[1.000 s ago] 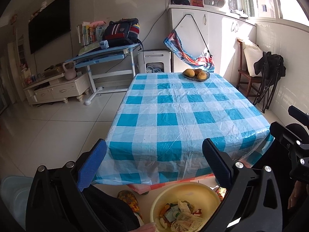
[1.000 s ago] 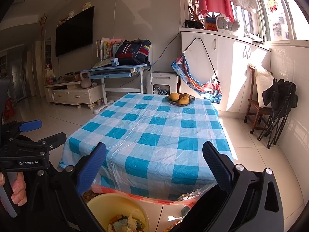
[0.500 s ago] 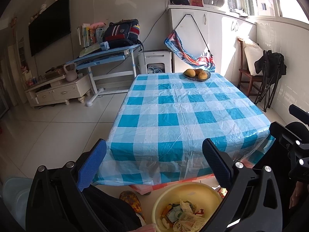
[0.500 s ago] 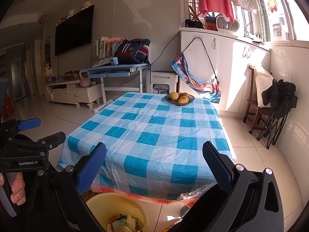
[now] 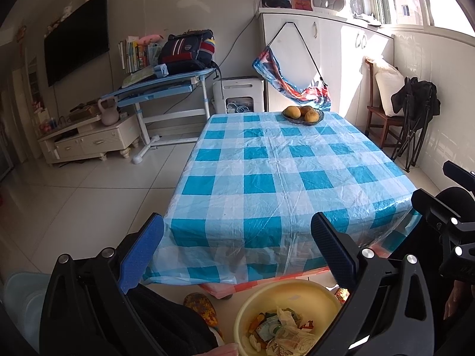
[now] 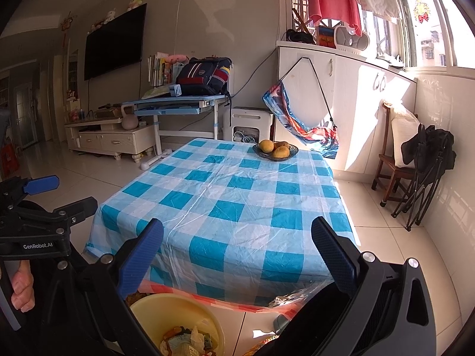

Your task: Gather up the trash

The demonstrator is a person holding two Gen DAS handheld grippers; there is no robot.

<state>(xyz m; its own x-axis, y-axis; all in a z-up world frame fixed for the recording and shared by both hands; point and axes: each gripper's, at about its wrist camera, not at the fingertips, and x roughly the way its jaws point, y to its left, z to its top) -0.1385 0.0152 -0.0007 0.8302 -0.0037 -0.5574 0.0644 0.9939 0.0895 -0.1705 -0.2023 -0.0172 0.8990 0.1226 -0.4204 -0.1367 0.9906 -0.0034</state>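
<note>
Left gripper [image 5: 237,249]: black frame with blue-padded fingers, released, jaws standing wide apart and holding nothing; hovering in front of the near edge of the counter, above the floor.

Right gripper [image 6: 237,249]: same build, likewise released and empty, jaws spread wide; hanging before the near edge of the counter, to the right of the left gripper, whose side is showing at the left edge of the right wrist view.

Pale yellow round plastic basin [image 5: 267,299]: sitting low, below and in front of the counter's near edge, beneath both grippers. It is holding the trash.

Trash, a heap of crumpled wrappers, paper scraps and thin plastic film [image 5: 282,326]: lying in the bottom of the basin, well below its rim.

Counter draped in a blue-and-white checked plastic cloth [image 5: 267,178]: standing in the middle of the room, its cloth hanging over the near edge.

Dark shallow dish of round yellow-orange fruit [image 5: 302,114]: resting at the far end of the counter, well apart from both grippers.

Person's hand [image 6: 22,290]: gripping the handle of the left gripper, seen at the left edge of the right wrist view.
</note>
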